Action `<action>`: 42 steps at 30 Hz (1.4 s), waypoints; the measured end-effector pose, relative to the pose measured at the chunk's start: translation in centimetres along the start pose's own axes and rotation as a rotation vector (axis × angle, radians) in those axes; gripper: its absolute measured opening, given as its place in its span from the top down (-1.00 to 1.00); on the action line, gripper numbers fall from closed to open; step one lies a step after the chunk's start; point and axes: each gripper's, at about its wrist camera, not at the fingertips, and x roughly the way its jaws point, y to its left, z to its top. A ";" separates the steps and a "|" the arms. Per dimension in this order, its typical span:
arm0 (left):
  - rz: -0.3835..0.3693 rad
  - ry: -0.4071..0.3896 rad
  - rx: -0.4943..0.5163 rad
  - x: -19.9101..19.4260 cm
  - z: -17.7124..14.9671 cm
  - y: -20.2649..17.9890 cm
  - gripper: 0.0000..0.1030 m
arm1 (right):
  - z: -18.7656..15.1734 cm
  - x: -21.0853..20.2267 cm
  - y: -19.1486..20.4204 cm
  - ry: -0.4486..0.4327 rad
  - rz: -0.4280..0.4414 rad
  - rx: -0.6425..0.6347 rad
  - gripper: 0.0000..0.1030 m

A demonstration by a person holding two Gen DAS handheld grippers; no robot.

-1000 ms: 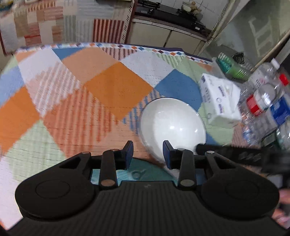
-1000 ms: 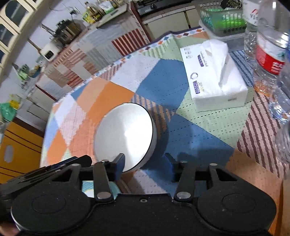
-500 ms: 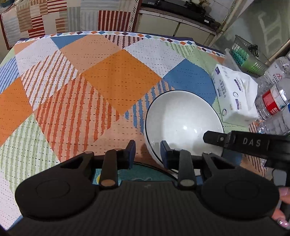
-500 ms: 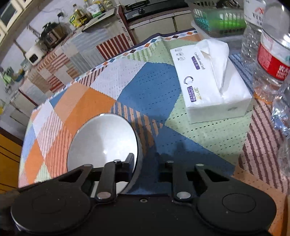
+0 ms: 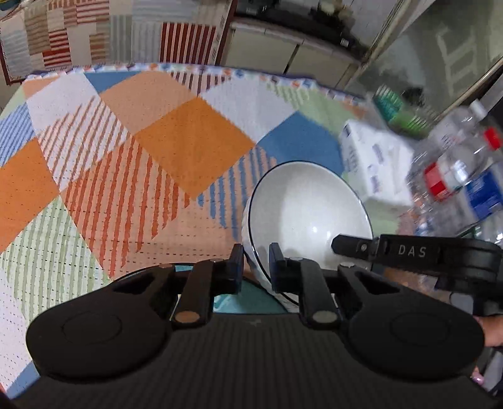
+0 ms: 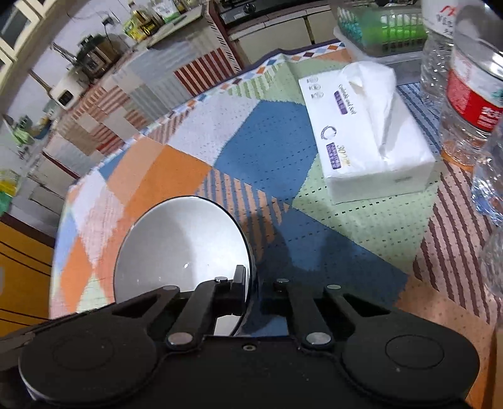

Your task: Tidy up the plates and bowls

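Note:
A white bowl point(image 5: 308, 204) with a thin dark rim is held between my two grippers above the patchwork tablecloth point(image 5: 188, 141). My left gripper point(image 5: 256, 261) is closing, its pads pressing the bowl's near-left rim from both sides. In the right wrist view the same bowl point(image 6: 182, 245) sits at lower left. My right gripper point(image 6: 259, 283) is shut on the opposite rim, one finger inside and one outside. One right finger, marked DAS point(image 5: 408, 251), reaches in over the bowl's edge. A teal plate point(image 5: 248, 299) lies under the left gripper, mostly hidden.
A white tissue pack point(image 6: 367, 132) lies right of the bowl. Clear water bottles point(image 6: 471, 94) crowd the right edge, with a green basket point(image 6: 383, 28) behind them. A person's fingertips point(image 5: 490, 330) show at the right. Kitchen cabinets stand beyond the table's far edge.
Both grippers have narrowed their jaws onto the bowl's rim, one on each side. The right finger has slid in over the bowl's edge.

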 end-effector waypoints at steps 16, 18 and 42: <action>-0.080 -0.028 0.057 -9.9 -3.5 -4.7 0.70 | -3.5 -11.2 -0.5 -0.076 0.082 -0.087 0.77; -0.097 -0.025 0.059 -11.0 -4.4 -5.2 0.70 | -4.4 -12.7 -0.6 -0.088 0.079 -0.108 0.77; -0.081 0.259 -0.032 -9.7 -12.9 -7.1 0.73 | -13.8 -16.4 -2.0 -0.092 -0.042 -0.314 0.76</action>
